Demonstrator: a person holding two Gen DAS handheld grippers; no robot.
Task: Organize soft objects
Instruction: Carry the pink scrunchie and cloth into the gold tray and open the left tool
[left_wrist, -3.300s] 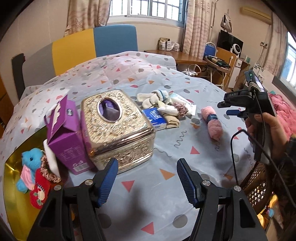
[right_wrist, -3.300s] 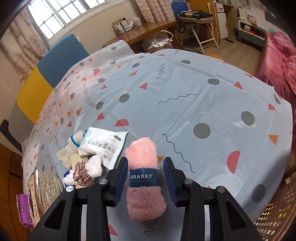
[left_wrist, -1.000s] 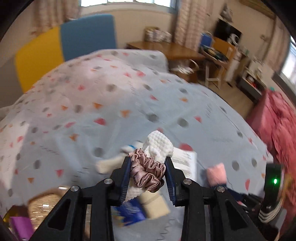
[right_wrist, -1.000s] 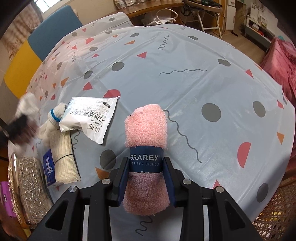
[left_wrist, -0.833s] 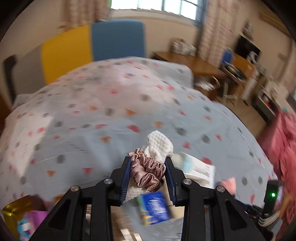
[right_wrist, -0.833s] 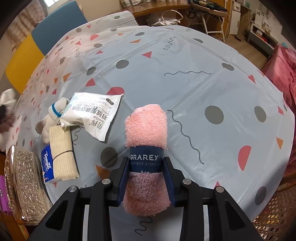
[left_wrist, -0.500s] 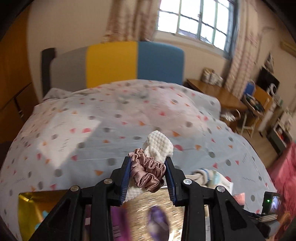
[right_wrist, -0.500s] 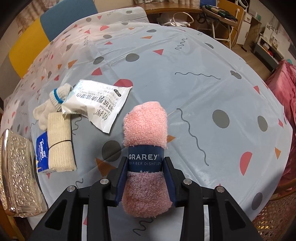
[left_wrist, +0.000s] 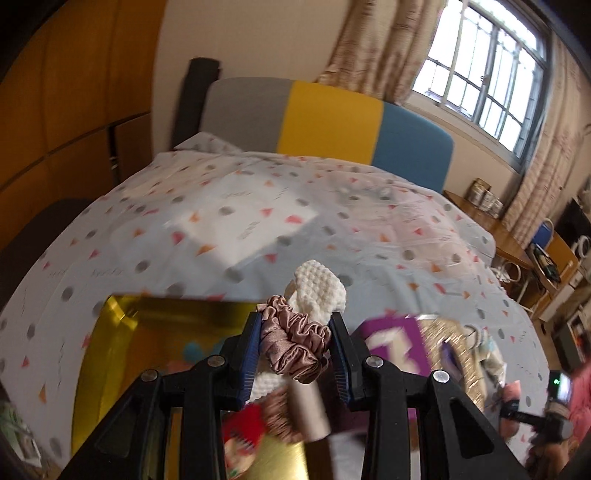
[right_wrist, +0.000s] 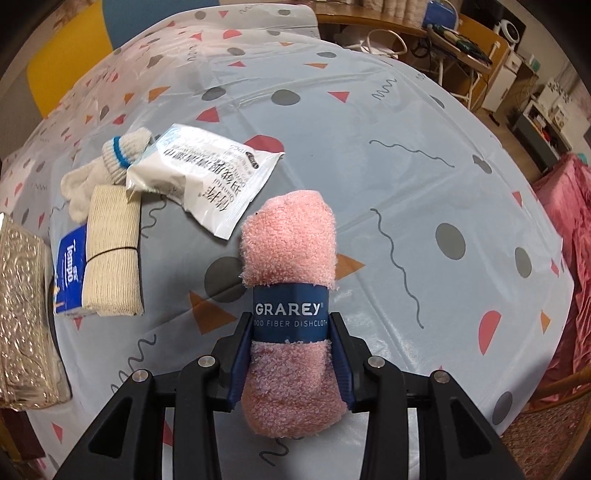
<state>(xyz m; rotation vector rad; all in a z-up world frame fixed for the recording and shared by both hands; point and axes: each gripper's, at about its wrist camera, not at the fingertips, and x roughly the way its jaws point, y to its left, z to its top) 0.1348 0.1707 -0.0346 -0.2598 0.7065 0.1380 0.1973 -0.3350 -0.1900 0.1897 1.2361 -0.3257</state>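
left gripper (left_wrist: 295, 350): clamped on a brown satin scrunchie (left_wrist: 293, 345) plus a white knobbly cloth (left_wrist: 317, 291), both up off the table, above the gold tray (left_wrist: 122, 354)
right gripper (right_wrist: 291, 354): pinching the pink dishcloth roll (right_wrist: 291, 295) right at its blue GRAREY band
tablecloth (right_wrist: 369, 147): white glove (right_wrist: 107, 166), beige bandage roll (right_wrist: 112, 251), Tempo tissue pack (right_wrist: 68, 258), white packet (right_wrist: 207, 177), all clustered left of the roll
gold tissue box (right_wrist: 22, 314): far left, near the Tempo pack
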